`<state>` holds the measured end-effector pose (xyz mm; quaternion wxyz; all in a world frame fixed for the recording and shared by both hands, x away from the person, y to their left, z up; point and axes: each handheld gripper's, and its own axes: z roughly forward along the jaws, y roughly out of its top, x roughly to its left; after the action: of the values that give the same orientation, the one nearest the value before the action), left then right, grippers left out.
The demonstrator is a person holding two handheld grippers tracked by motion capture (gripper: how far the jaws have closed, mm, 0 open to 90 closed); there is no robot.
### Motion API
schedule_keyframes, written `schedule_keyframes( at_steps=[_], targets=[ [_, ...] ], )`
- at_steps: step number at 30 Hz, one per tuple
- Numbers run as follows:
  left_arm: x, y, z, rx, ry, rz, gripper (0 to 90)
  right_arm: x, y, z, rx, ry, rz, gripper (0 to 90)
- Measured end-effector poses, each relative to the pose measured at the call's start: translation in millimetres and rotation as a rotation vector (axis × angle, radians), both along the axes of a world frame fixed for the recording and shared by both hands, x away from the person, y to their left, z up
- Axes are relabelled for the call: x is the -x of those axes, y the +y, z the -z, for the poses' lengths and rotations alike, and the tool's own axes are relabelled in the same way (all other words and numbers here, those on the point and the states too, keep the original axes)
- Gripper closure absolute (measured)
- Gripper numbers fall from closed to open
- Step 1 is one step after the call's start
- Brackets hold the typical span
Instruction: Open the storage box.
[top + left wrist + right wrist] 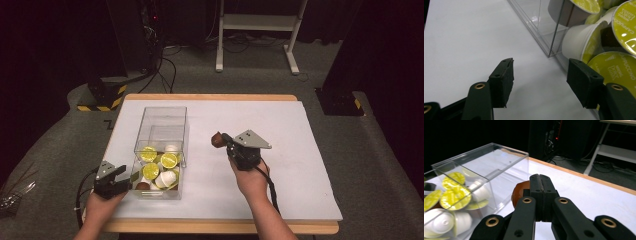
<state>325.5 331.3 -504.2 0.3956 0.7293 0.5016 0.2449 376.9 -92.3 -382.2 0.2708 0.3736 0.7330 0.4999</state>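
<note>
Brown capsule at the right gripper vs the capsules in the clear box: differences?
The brown capsule sits at the right gripper, whose jaws are closed, out over the table; the boxed capsules lie piled loose inside the clear box. It is brown; most of those show white bodies with yellow-green lids. All share the small pod shape.

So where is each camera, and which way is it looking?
High view: above the table, looking forward and down; both forearms and hands show.
Left gripper view: on the left gripper, facing the clear box of capsules; jaws apart.
Right gripper view: on the right gripper, jaws pinching a brown capsule.
All share the box.
</note>
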Motion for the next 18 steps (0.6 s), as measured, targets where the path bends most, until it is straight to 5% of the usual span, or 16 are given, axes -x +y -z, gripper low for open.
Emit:
schedule_keyframes(
  at_steps=[18],
  targets=[
    [0.2, -0.2, 0.1, 0.006, 0.002, -0.003, 38.2, -15.2, -39.1, 13.4, 0.034, 0.029, 0.126, 90.0]
  ],
)
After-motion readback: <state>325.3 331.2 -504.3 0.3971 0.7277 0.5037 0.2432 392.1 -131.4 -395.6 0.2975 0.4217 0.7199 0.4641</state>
